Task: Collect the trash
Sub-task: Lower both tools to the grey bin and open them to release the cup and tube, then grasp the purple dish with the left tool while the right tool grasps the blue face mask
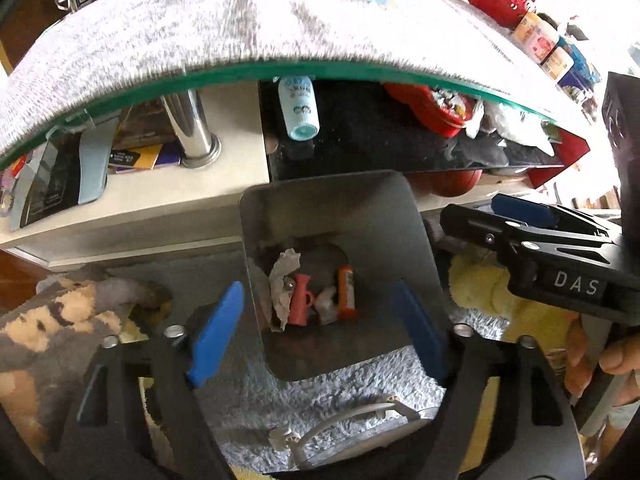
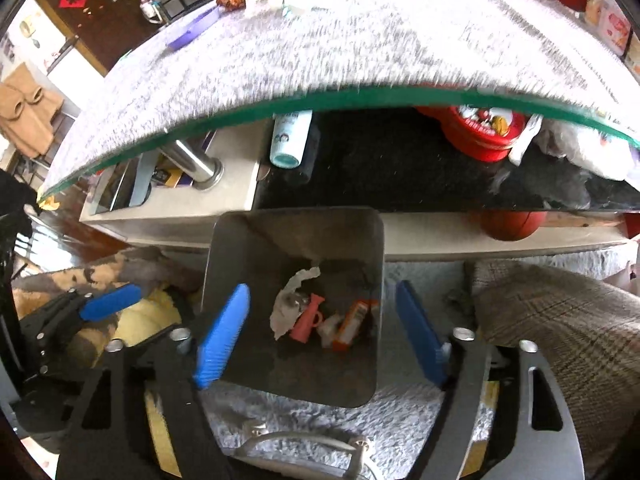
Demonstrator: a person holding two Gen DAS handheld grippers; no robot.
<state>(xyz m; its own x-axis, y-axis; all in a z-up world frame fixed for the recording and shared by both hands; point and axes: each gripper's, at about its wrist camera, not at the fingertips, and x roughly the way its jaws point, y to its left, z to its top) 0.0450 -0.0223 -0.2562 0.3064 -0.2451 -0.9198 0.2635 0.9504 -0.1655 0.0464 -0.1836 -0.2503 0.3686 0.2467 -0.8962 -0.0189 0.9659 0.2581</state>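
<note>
hovering over the bin (image 1: 332,216), the left gripper (image 1: 320,332) and right gripper (image 2: 320,336) are both gaping wide, empty. paper (image 1: 282,280), a pink toy (image 1: 299,300) and an orange tube (image 1: 346,292) are lying inside.

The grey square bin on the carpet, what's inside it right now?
In the grey square bin: a crumpled paper scrap, a pink plastic piece, and an orange-and-white tube. Whatever lies under them is hidden.

The bin (image 1: 340,208) stands before the table (image 1: 240,40), trash (image 1: 312,296) inside.
</note>
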